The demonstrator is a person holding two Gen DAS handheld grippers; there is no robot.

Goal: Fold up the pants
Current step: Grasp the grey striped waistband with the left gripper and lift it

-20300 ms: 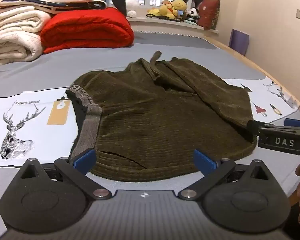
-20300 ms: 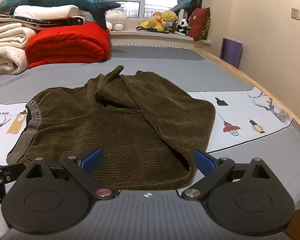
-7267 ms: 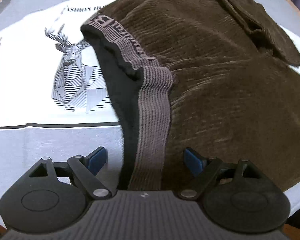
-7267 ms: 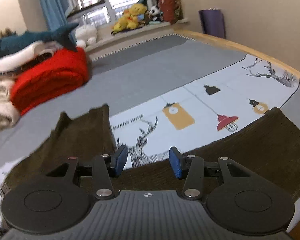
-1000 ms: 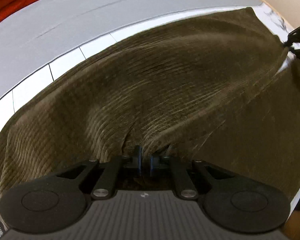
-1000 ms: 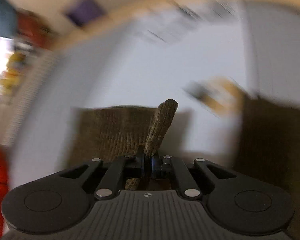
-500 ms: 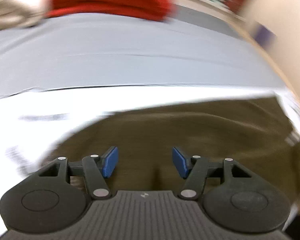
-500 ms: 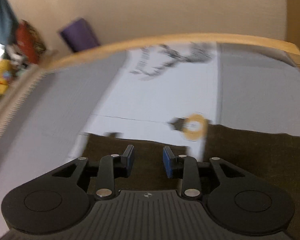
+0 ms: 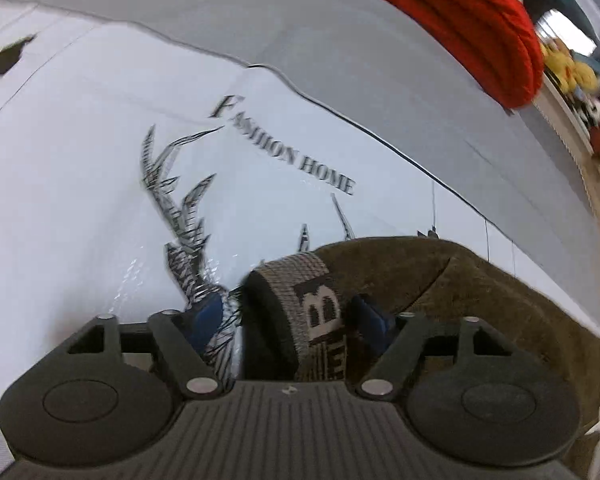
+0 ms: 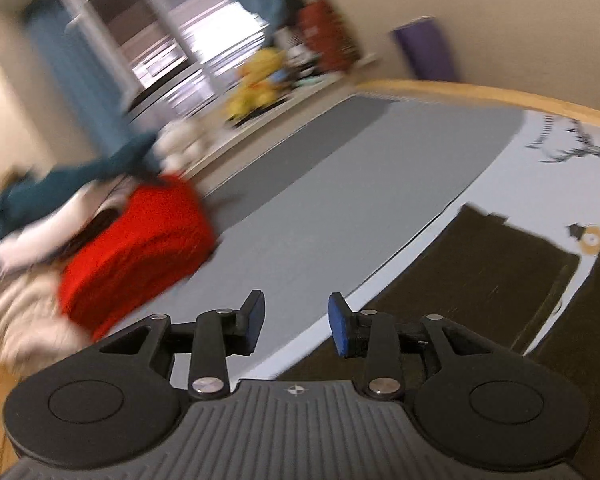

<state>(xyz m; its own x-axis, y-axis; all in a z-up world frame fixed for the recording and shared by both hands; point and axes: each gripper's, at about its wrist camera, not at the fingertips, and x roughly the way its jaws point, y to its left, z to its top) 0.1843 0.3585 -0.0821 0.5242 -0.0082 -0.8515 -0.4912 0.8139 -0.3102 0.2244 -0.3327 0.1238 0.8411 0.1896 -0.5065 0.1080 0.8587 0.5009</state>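
The dark olive corduroy pants [image 9: 480, 296] lie flat on the bed. In the left wrist view their grey lettered waistband [image 9: 312, 300] stands up between the blue pads of my left gripper [image 9: 290, 318]. That gripper's jaws are opening, and the pads stand clear of the band on both sides. In the right wrist view the pants [image 10: 492, 280] spread out at the lower right. My right gripper [image 10: 296, 320] hovers above the grey sheet beside them, its jaws opening with nothing between them.
The bed has a grey sheet [image 9: 340, 60] with a white panel printed with a deer and "FASHION HOME" [image 9: 284, 148]. A red folded blanket [image 10: 132, 248] and pale blankets are stacked at the far side. Plush toys [image 10: 256, 80] sit on the window sill. A wooden bed edge [image 10: 500, 98] curves at right.
Both grippers were shut on pants fabric a second ago and have let go and opened. The left one swung over to the waistband end. The right one rose and turned toward the window.
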